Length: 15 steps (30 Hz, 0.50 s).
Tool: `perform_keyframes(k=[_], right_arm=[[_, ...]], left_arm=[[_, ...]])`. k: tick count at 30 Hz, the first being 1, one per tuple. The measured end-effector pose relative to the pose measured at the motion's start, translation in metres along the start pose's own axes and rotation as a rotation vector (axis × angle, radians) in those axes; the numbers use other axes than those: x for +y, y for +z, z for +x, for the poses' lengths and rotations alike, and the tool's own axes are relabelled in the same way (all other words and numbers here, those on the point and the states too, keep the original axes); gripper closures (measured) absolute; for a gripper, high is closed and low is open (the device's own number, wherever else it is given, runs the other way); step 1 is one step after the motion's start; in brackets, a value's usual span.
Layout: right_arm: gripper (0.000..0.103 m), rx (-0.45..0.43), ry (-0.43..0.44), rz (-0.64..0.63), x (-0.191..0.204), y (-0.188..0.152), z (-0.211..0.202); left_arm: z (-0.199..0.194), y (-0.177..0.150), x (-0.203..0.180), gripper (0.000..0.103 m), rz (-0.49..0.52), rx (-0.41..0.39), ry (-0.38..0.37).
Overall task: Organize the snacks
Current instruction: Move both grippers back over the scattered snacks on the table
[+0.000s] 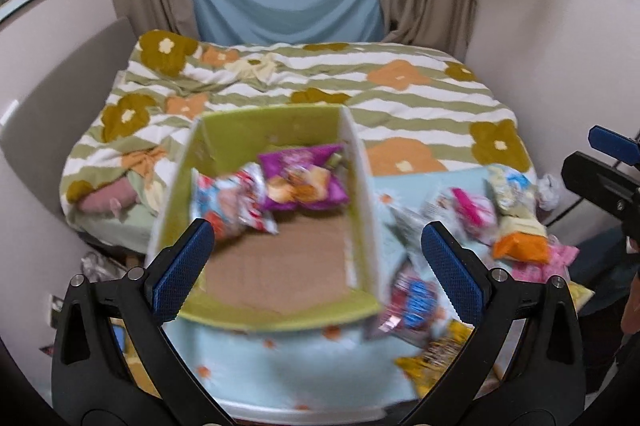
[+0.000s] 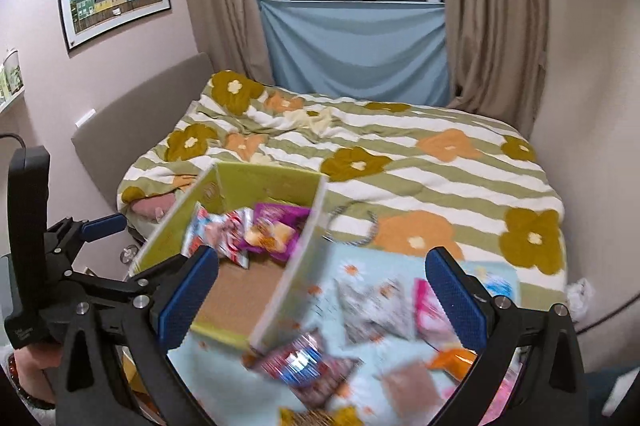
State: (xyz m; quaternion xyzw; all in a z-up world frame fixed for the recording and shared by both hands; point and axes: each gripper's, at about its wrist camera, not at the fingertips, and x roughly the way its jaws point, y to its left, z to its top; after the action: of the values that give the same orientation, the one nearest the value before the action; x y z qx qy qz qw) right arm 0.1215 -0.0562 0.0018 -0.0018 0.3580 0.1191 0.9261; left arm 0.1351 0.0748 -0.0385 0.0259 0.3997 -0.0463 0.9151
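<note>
Hovering wide open and empty, the left gripper (image 1: 318, 266) and right gripper (image 2: 320, 296) flank the green box (image 1: 280, 124) below.

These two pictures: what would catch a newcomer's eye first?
Probably the green cardboard box in the middle, already holding a purple snack bag and a red-and-white one. To its right, loose snack packets lie scattered on a light blue cloth. Behind spreads a flowered striped bedspread.

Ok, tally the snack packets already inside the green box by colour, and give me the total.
Inside the green box, left wrist view:
Purple packet: 1
Red, white and blue packet: 1
Total: 2
More packets lie outside the box on the light blue cloth, too blurred to count.
</note>
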Motion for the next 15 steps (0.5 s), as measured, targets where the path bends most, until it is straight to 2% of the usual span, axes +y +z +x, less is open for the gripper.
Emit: perform_keyframes(k=[5,8,11,15], right_arm=[[0.000,0.026,-0.039,0.016,-0.045,-0.040,-0.030],[0.000,0.056,-0.064,0.039,-0.069,-0.067,-0.040],[0.000,0.107,-0.068,0.092,-0.092,-0.097,-0.047],[0.000,0.162,-0.065,0.146,-0.102,-0.134,-0.043]], left_arm=[[-0.005,-0.035,-0.051,0.000,0.026,0.017,-0.037],[0.000,-0.058,-0.078,0.000,0.052,0.049,-0.085],[0.008,-0.081,-0.101,0.000,0.117,0.088,-0.114],[0.023,-0.107,-0.117,0.000,0.201,0.138,-0.150]])
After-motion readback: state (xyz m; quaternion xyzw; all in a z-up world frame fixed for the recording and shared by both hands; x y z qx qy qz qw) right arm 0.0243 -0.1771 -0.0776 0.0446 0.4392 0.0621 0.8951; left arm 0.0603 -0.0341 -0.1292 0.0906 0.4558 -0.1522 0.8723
